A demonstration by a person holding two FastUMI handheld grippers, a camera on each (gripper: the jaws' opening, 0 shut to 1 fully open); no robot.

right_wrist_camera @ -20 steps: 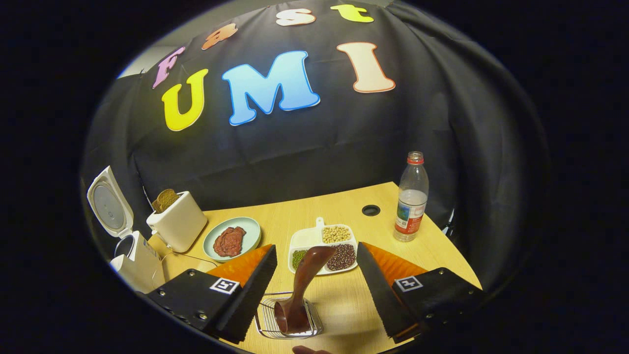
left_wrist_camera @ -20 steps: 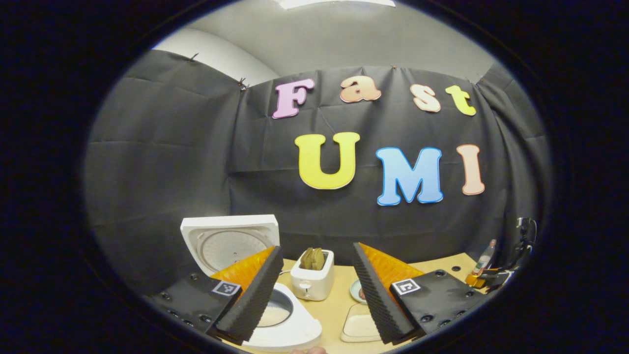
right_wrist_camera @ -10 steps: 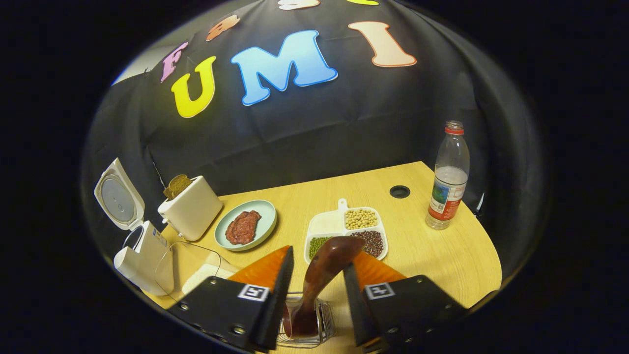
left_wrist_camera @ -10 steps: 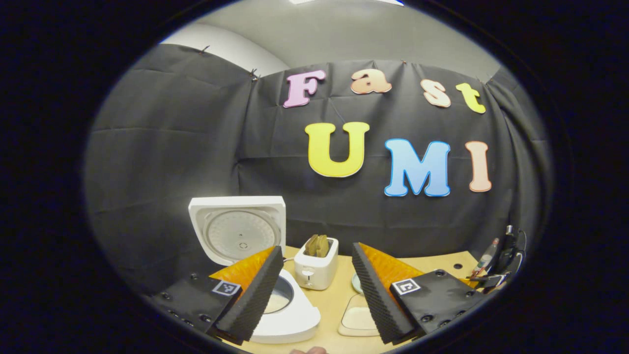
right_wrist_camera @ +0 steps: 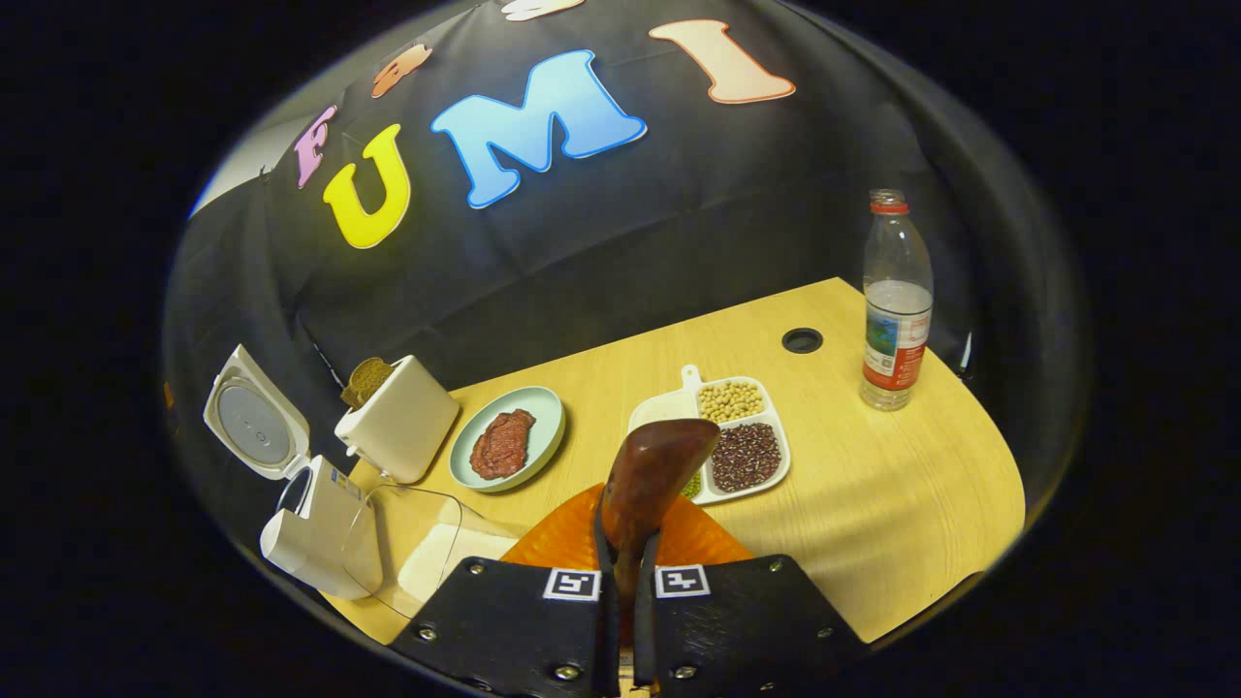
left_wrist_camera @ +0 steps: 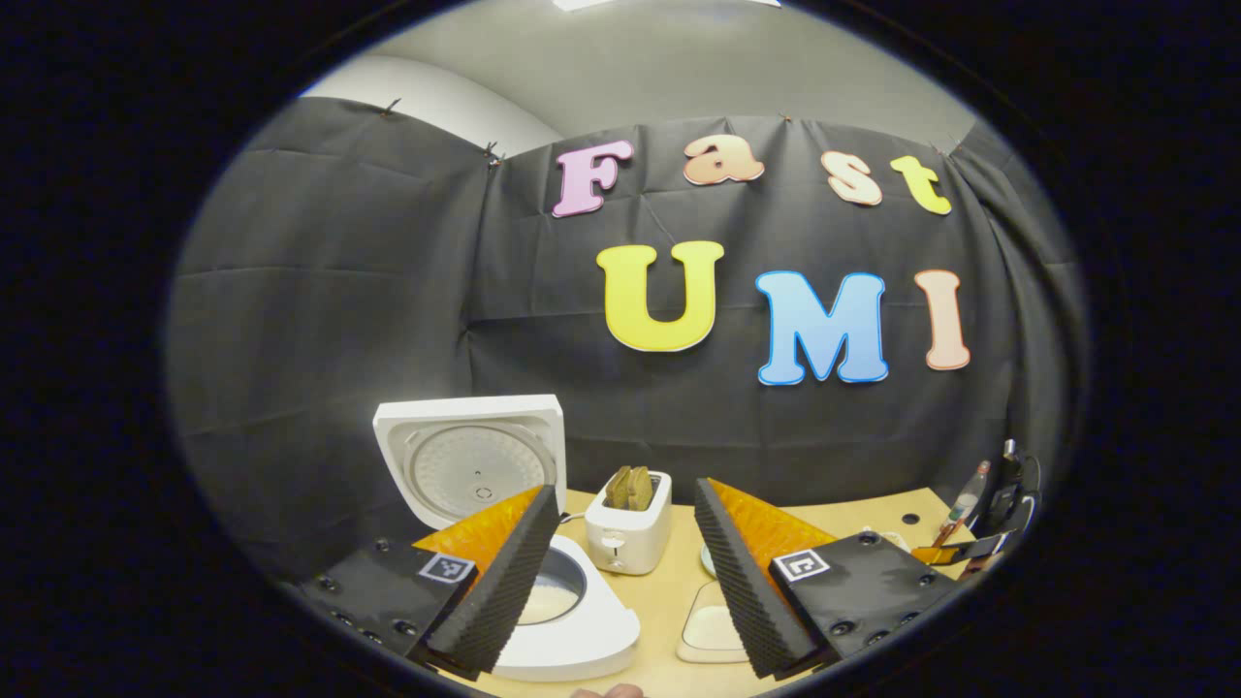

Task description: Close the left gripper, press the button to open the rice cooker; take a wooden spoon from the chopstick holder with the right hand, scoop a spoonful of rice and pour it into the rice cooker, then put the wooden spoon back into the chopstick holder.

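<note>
- Already the white rice cooker (right_wrist_camera: 310, 523) stands open at the counter's (right_wrist_camera: 873, 504) left edge, its square lid (left_wrist_camera: 472, 456) tipped up and a round ribbed inner plate showing; pressing the button looks done.
- Right tool (right_wrist_camera: 620, 572): fingers drawn in tight on the handle of the dark brown glossy wooden spoon (right_wrist_camera: 648, 475), whose rounded end juts up past the fingertips. The chopstick holder itself is hidden below.
- Left tool (left_wrist_camera: 620, 572): jaws spread wide, nothing between them, hovering near the cooker; its ridged pads (left_wrist_camera: 504, 582) look like soft foam.
- Left to do, as I judge it: scoop rice, pour it into the smooth pale pot (left_wrist_camera: 553, 596), return the spoon.
- Rice seems to sit in the clear lidded box (right_wrist_camera: 427, 543) just beside the cooker, though I cannot be sure.
- Counter: pale wood grain, rounded right corner.
</note>
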